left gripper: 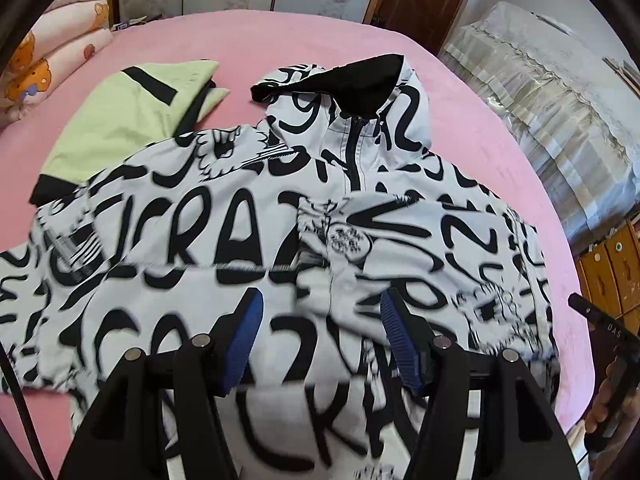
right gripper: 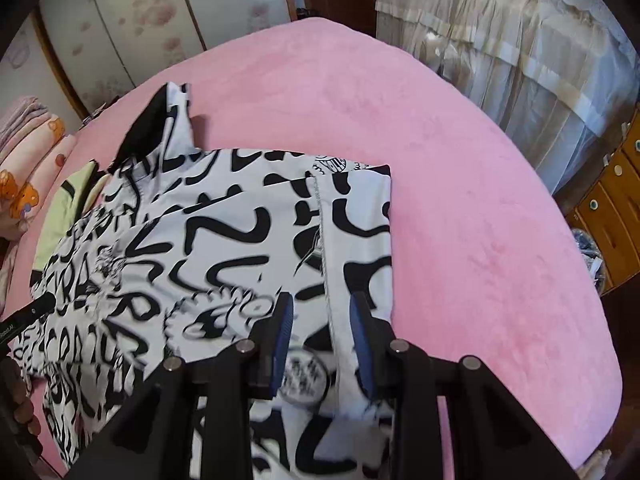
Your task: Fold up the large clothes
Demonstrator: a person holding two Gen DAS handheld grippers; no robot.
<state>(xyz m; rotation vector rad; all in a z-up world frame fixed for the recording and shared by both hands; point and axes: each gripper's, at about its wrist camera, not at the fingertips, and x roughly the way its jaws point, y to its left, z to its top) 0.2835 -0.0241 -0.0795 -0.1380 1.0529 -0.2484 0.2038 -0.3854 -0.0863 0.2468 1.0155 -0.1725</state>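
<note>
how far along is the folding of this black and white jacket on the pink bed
Early-middle. Done: the light green garment lies folded beside it, and both sleeves of the black-and-white jacket are folded across its front. In hand: nothing; left gripper and right gripper are open above it. Left: folding the body and hood.

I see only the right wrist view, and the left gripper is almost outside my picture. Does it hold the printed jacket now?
Observer: No. The left gripper stands open over the jacket, and no cloth is pinched between its pads.
Operator: Is the front zipper closed near the collar?
Observer: The zipper looks closed just below the hood. Lower down, a folded part of the jacket covers it.
Operator: How does the green garment lie?
Observer: The green garment lies folded on the pink bed, left of the hood. The jacket's shoulder overlaps its near edge.
</note>
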